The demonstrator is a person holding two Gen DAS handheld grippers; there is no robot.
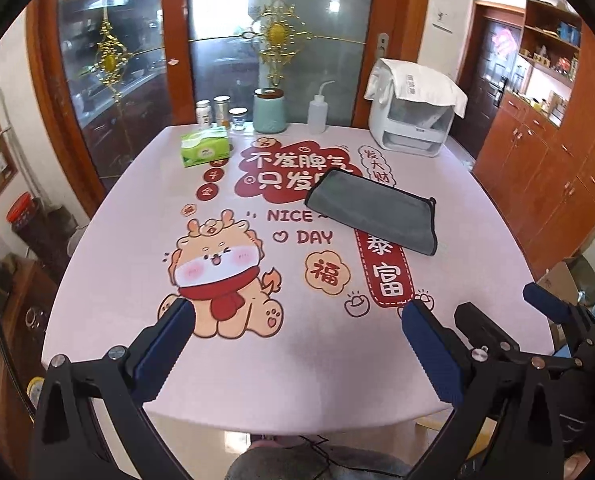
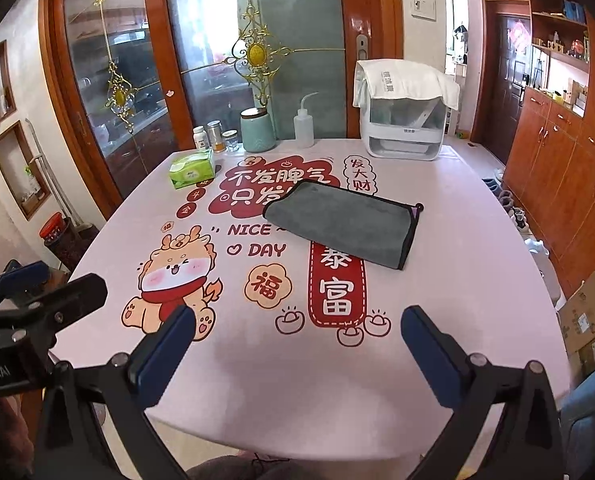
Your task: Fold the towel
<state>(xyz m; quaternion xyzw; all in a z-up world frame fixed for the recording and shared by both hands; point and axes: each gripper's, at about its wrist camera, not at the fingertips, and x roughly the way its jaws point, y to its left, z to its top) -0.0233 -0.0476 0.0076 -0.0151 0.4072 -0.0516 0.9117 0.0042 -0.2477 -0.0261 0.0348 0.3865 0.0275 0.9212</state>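
Observation:
A grey towel (image 1: 371, 210) with a dark edge lies folded in a flat rectangle on the pink printed table (image 1: 137, 280), right of centre. It shows in the right wrist view too (image 2: 341, 222). My left gripper (image 1: 297, 312) is open and empty, held over the table's near edge, well short of the towel. My right gripper (image 2: 297, 320) is open and empty, also over the near edge. The right gripper shows at the right of the left wrist view (image 1: 501, 308), and the left gripper at the left of the right wrist view (image 2: 53, 284).
At the table's far side stand a green tissue box (image 1: 205, 147), small jars (image 1: 221, 110), a teal canister (image 1: 270, 110), a squeeze bottle (image 1: 318, 112) and a white appliance (image 1: 411, 120) draped with a cloth. Wooden cabinets (image 1: 545, 168) stand to the right, glass doors behind.

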